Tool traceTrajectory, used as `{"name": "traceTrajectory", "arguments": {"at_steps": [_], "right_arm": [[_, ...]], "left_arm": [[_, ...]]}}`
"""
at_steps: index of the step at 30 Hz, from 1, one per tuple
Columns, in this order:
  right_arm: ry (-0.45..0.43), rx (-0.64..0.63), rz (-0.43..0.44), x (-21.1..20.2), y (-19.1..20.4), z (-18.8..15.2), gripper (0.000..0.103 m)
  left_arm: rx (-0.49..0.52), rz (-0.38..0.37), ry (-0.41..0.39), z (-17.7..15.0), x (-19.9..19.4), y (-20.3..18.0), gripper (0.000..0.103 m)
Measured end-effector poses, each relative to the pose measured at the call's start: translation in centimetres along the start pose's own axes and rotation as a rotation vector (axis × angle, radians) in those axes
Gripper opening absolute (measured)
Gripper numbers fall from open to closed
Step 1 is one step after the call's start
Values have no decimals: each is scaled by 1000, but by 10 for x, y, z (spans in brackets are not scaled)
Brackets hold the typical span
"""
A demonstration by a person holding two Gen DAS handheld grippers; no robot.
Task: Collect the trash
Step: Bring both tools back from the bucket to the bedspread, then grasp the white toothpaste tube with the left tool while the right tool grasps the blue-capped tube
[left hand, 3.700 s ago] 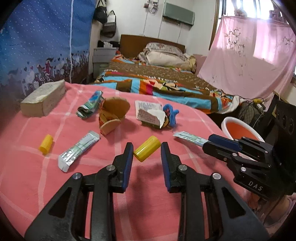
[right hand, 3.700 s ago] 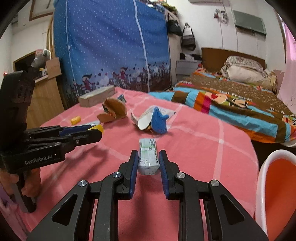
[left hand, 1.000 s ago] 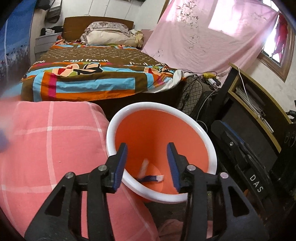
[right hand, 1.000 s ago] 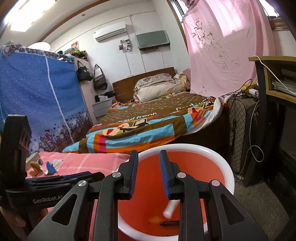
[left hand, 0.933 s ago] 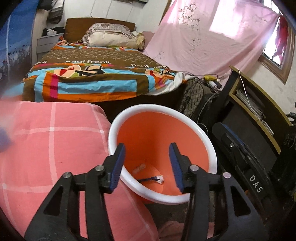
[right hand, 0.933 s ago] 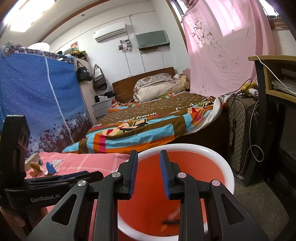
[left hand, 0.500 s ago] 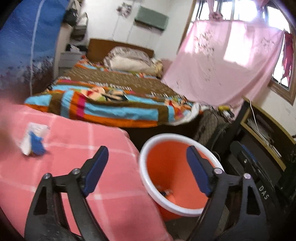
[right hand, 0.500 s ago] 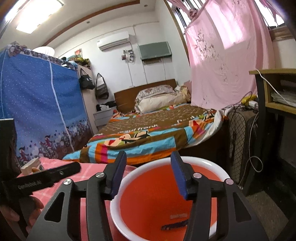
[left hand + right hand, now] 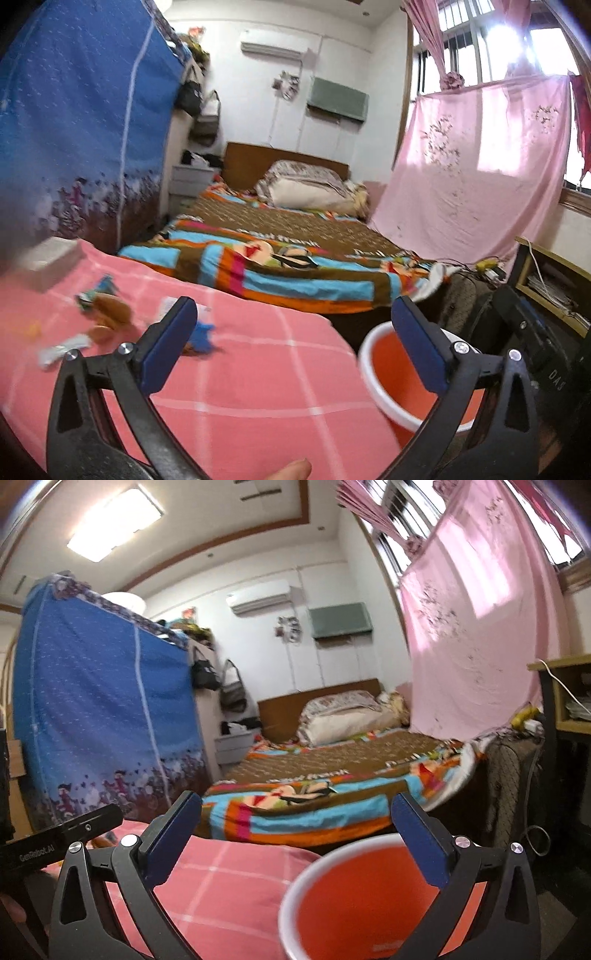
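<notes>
1. This is a bedroom in a home: a bed (image 9: 295, 236) with a wooden headboard (image 9: 251, 162) stands against the far wall, with a pillow (image 9: 306, 192) and a bright patterned blanket (image 9: 280, 266).
2. An air conditioner (image 9: 258, 598) is mounted high on the white wall.
3. Handbags (image 9: 232, 692) hang beside a blue fabric wardrobe (image 9: 96, 709), and a small drawer unit (image 9: 188, 181) stands next to the headboard.
4. A pink curtain (image 9: 480, 166) hangs across a barred window (image 9: 480, 70).
5. A pink checked cloth (image 9: 240, 369) covers the near surface, with an orange bin (image 9: 362, 897) beside it on the floor.
6. A ceiling light (image 9: 114, 520) is lit overhead.
</notes>
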State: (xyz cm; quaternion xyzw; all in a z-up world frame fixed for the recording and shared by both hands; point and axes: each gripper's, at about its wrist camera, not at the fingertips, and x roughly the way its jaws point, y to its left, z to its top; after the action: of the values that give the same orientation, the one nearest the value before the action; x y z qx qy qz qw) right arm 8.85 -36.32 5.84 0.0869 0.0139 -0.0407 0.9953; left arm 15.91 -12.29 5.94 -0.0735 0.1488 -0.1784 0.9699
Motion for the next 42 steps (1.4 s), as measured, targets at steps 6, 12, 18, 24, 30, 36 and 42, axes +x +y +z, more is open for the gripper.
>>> {"name": "traceTrajectory", "arguments": {"at_steps": [6,12,18,24,30,36,42], "right_arm": [[-70,-13,82,0,30,-1,103],[-87,-53,153,7,64,-5,103],[-74,-92,227,19,97,-13,103],[-14,-129,277,38,126,-25,103],[89,-159,336,58,146,-38,103],[224,-215,353,79,166,-50,103],[363,-246,364,100,177,-62,82]], "left_arm": [[8,81,-48,0,-21,35,103],[38,161,-80,2,-37,71,103],[71,230,-133,2,-49,102,103],[128,271,-155,1,-51,121,103],[121,274,-106,-7,-49,141,103],[99,269,24,-7,-29,154,103],[32,237,189,-14,-3,169,99]]}}
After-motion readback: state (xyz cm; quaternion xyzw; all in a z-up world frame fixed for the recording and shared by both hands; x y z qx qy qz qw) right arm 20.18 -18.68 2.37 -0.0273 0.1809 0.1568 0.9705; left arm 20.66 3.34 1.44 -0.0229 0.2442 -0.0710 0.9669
